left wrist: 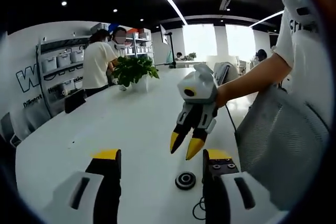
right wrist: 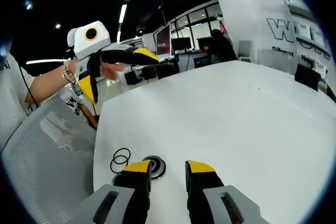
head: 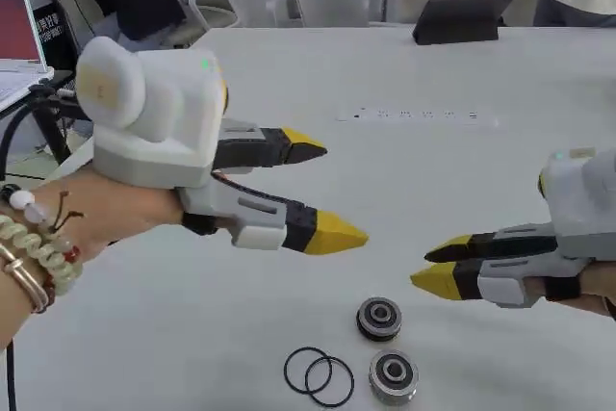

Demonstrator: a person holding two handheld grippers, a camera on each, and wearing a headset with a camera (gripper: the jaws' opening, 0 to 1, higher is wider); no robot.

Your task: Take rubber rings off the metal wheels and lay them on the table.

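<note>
Two small metal wheels lie near the table's front edge: one with a dark rim point(head: 379, 318) and, closer to me, one with a silver rim point(head: 393, 373). Two black rubber rings point(head: 319, 373) lie overlapping on the table to their left. My left gripper point(head: 327, 192) hovers open above and left of them, holding nothing. To the right of the wheels, my right gripper point(head: 424, 268) hangs with a narrow gap between its jaws, also holding nothing. The left gripper view has my open left gripper point(left wrist: 163, 157), a wheel point(left wrist: 185, 180) and the right gripper point(left wrist: 184, 149). Under the right gripper point(right wrist: 169, 167) lie a wheel point(right wrist: 155, 167) and the rings point(right wrist: 121, 159).
A black tablet case point(head: 462, 18) stands at the table's far side and a laptop point(head: 14, 36) at the far left. A mesh chair point(left wrist: 278, 145) is by the table's near edge. A potted plant point(left wrist: 134, 69) and a standing person point(left wrist: 97, 64) are farther off.
</note>
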